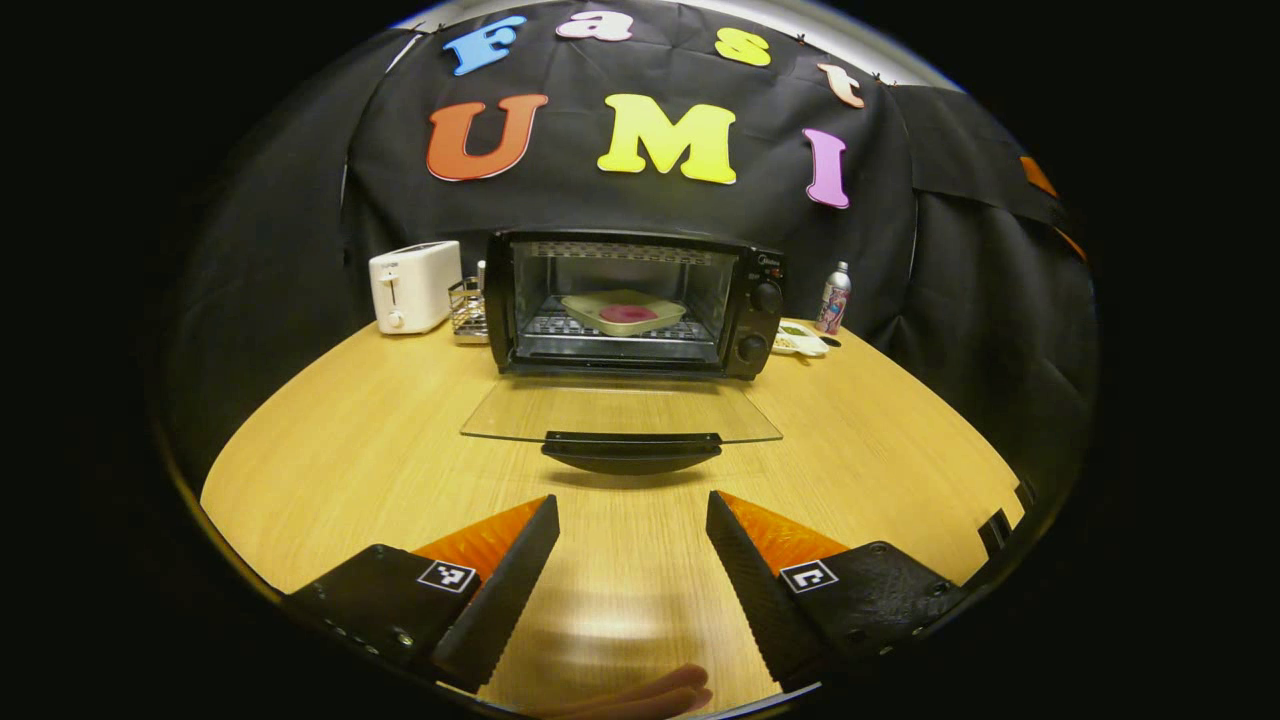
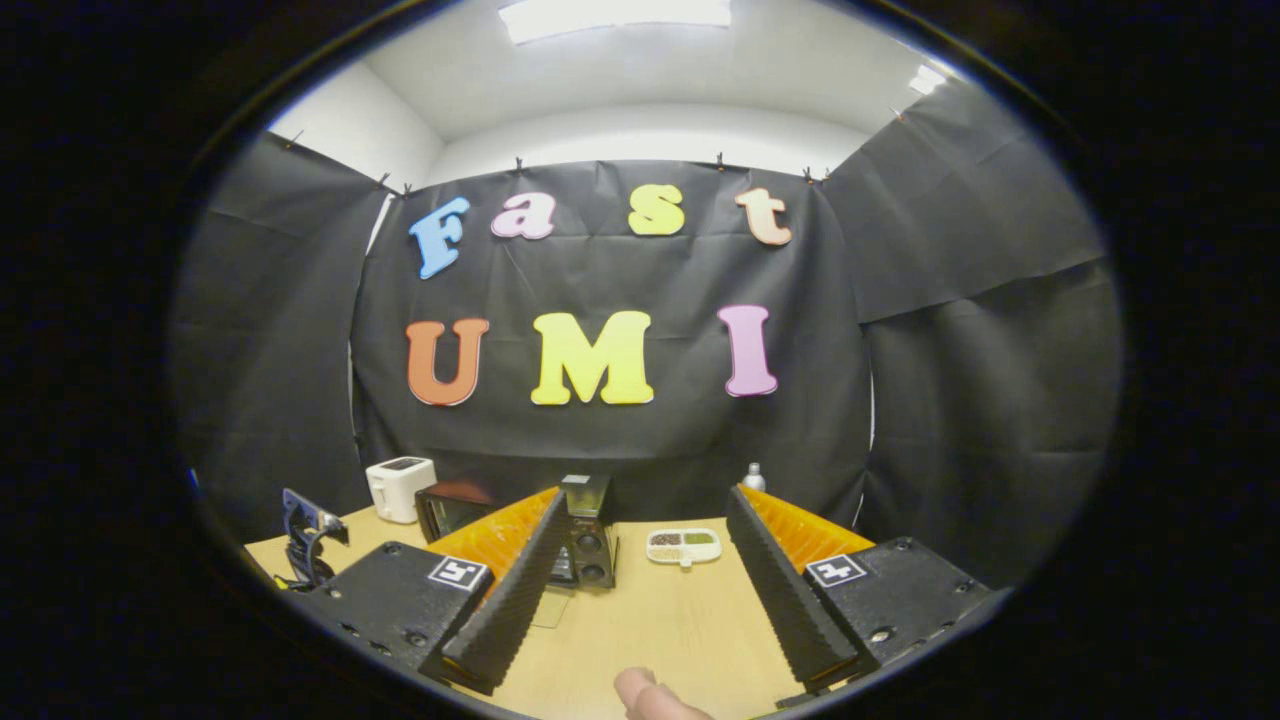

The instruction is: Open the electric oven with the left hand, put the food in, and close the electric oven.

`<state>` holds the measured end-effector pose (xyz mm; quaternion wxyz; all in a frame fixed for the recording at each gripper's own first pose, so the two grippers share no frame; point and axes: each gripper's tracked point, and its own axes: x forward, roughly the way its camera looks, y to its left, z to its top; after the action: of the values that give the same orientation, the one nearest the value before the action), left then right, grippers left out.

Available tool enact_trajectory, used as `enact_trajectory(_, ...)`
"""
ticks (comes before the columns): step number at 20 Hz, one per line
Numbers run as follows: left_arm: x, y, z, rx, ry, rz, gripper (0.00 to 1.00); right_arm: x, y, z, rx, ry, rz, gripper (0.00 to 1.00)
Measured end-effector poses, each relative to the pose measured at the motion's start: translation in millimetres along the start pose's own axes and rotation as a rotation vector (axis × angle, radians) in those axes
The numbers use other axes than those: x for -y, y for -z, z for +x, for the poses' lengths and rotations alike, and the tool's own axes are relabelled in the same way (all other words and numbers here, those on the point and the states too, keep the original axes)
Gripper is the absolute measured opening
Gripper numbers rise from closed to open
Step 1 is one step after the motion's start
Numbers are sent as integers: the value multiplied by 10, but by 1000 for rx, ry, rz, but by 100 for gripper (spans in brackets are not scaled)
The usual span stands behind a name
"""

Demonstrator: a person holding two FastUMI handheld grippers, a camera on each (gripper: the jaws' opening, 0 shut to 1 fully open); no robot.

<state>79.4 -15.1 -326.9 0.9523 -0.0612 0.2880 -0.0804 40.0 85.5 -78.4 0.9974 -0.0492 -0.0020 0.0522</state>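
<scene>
Fingers of both grippers spread wide, ridged, empty; oven point(image 1: 630, 305) glass door point(image 1: 620, 412) flat open, tray point(image 1: 622, 311) inside.

A staged recording booth: black cloth walls point(image 2: 960, 330) around a wooden table point(image 1: 350, 450) with kitchen appliances

Hidden and unclear parts

In the right gripper view the oven point(image 2: 580, 545) is mostly behind that gripper's left finger point(image 2: 505, 590), and its door cannot be made out. The dish point(image 2: 683, 545) holds contents too small to tell. In the left gripper view the food point(image 1: 628, 313) is a dim patch, the rack point(image 1: 467, 310) half hidden, and a hand point(image 1: 640, 697) cut off below.
</scene>
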Motion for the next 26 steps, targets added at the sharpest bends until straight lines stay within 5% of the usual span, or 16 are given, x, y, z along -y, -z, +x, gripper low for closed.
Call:
enact_trajectory(14, -157, 238, 823, -95, -62, 37, 95, 520, 515, 340, -82, 63, 121, 96)
enact_trajectory(26, -103, 213, 861, -96, -38, 21, 95, 575, 601, 376, -90, 95, 125, 96)
